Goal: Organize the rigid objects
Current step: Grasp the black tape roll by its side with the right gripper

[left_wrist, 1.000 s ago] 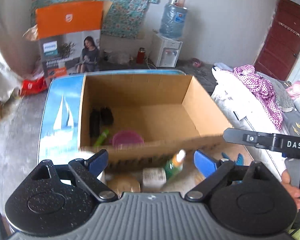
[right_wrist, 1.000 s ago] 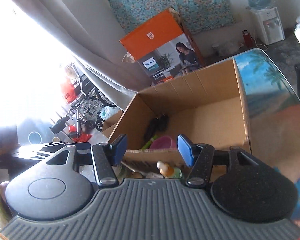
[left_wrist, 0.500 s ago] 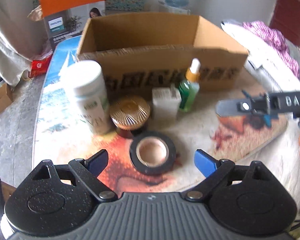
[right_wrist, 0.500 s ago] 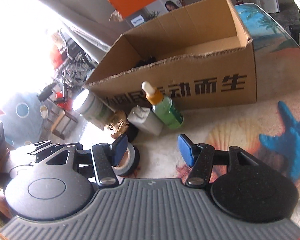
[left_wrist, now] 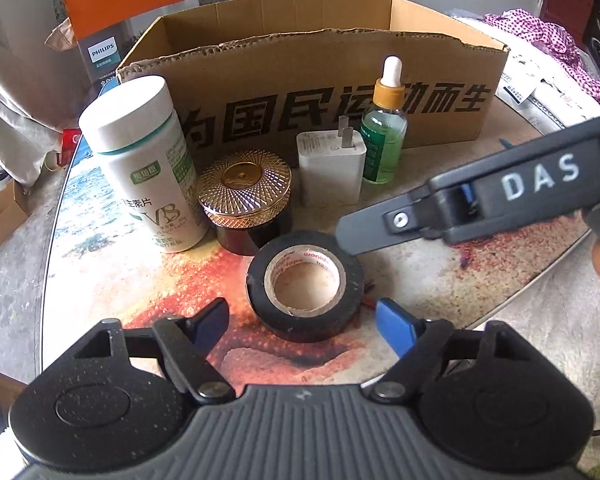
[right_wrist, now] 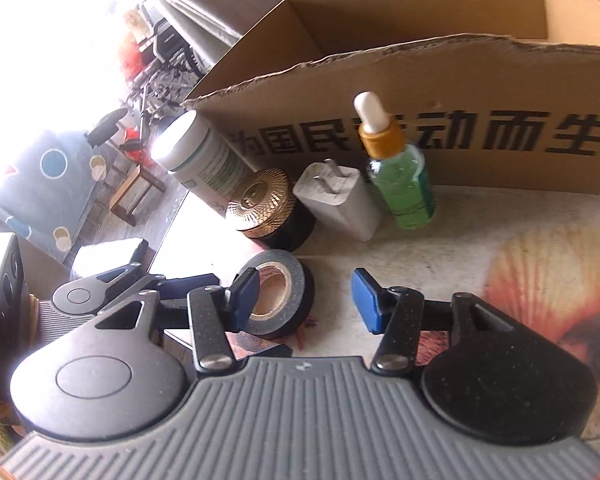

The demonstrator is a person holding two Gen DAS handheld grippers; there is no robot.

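Both grippers have dropped from above the box to table level, so the row of things in front of it now fills both views.

Nearest, the left gripper (left_wrist: 302, 320) has its jaws closing with the tape roll (left_wrist: 304, 284) lying flat between them; the blue pads are not touching it. The right gripper (right_wrist: 306, 300) is also closing, with only bare table (right_wrist: 480, 240) between its pads and the tape (right_wrist: 278, 292) just off its left pad.

Behind the tape stands a dark jar (left_wrist: 246, 196) with a gold lid, the white pill bottle (left_wrist: 144, 164) to its left, a white charger (left_wrist: 332, 168) prongs-up to its right, and next to that a green dropper bottle (left_wrist: 384, 136). All stand just before the cardboard box (left_wrist: 312, 80).

Only the left view shows the right gripper's arm (left_wrist: 480, 200) reaching over the table and the orange carton (left_wrist: 128, 12) behind the box. Only the right view shows the left gripper's body (right_wrist: 100, 292) at the table edge and the bright, washed-out room beyond.
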